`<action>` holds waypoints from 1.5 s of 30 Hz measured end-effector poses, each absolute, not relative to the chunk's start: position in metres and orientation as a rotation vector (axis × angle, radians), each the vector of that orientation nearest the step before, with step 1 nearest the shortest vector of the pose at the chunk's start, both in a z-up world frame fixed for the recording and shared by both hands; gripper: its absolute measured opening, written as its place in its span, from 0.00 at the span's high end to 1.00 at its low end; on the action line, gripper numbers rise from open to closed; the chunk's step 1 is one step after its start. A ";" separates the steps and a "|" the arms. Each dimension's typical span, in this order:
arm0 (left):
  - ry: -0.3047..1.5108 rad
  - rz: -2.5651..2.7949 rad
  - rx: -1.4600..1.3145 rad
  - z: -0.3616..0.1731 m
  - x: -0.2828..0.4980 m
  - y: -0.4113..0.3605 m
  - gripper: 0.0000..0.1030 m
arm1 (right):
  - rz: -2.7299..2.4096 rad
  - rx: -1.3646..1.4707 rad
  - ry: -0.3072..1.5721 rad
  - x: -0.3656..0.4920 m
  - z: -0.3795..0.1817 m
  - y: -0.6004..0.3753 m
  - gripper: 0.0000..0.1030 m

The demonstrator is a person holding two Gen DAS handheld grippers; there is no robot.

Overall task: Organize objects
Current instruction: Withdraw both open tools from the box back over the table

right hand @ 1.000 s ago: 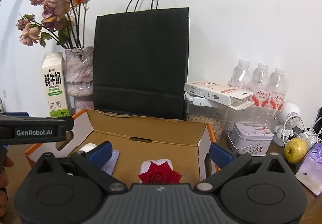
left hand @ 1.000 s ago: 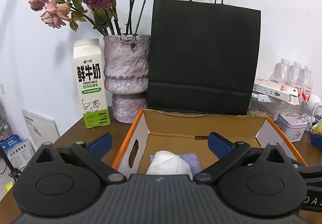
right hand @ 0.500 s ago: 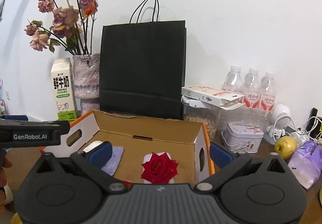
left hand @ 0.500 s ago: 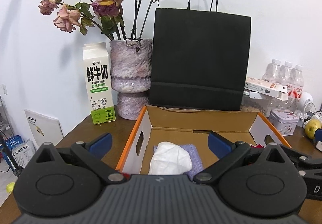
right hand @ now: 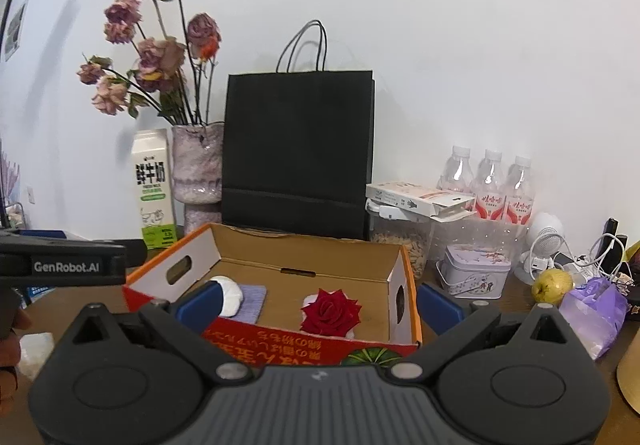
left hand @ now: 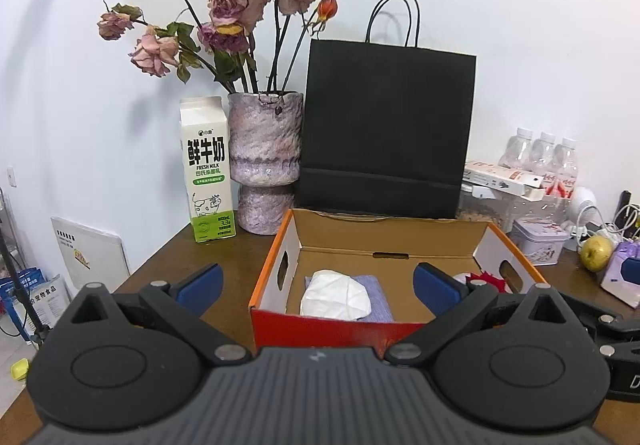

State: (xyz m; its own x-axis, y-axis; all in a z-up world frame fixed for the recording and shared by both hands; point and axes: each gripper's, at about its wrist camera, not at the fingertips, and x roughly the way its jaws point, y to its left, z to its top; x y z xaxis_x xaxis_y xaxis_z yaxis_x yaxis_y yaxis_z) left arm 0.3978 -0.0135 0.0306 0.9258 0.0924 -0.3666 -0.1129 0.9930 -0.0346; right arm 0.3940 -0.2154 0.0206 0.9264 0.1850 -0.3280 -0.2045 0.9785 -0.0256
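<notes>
A brown table carries everything, with a white wall behind it. At its back edge a black paper bag stands upright, touching the rear wall of an open cardboard box with orange rims and a red front. Left of the bag are a mottled purple vase holding dried roses and, at the back-left corner, a milk carton.

Inside the box, a white crumpled wad lies on a blue-grey cloth near the left wall. A red rose sits near the right wall on something white.

Right of the box, along the back edge, are three water bottles, a clear jar with a flat carton resting on it, a small tin, a white fan, a yellow-green fruit and a purple bag.

The left gripper is level before the box front, its blue pads spread wide and holding nothing. The right gripper is also level, near the front-right corner of the box, its pads wide apart and empty. In the right wrist view, the left gripper's black body reaches in from the left edge, with fingertips of a hand below it.
</notes>
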 end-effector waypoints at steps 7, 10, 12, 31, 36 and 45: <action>0.374 0.096 -0.049 0.035 0.367 -0.013 0.00 | 0.213 -0.070 0.332 0.363 0.023 -0.213 0.00; 0.377 0.091 -0.046 0.033 0.351 -0.011 0.00 | 0.216 -0.063 0.339 0.349 0.020 -0.214 0.00; 0.378 0.087 -0.040 0.033 0.342 -0.011 0.00 | 0.217 -0.061 0.348 0.340 0.017 -0.215 0.00; 0.402 0.063 -0.019 0.022 0.248 -0.007 0.00 | 0.230 -0.076 0.373 0.246 -0.001 -0.221 0.00; 0.407 0.046 -0.020 0.017 0.223 -0.011 0.00 | 0.235 -0.076 0.379 0.221 -0.006 -0.226 0.00; 0.454 0.026 -0.030 0.001 0.188 -0.022 0.00 | 0.249 -0.088 0.412 0.178 -0.021 -0.238 0.00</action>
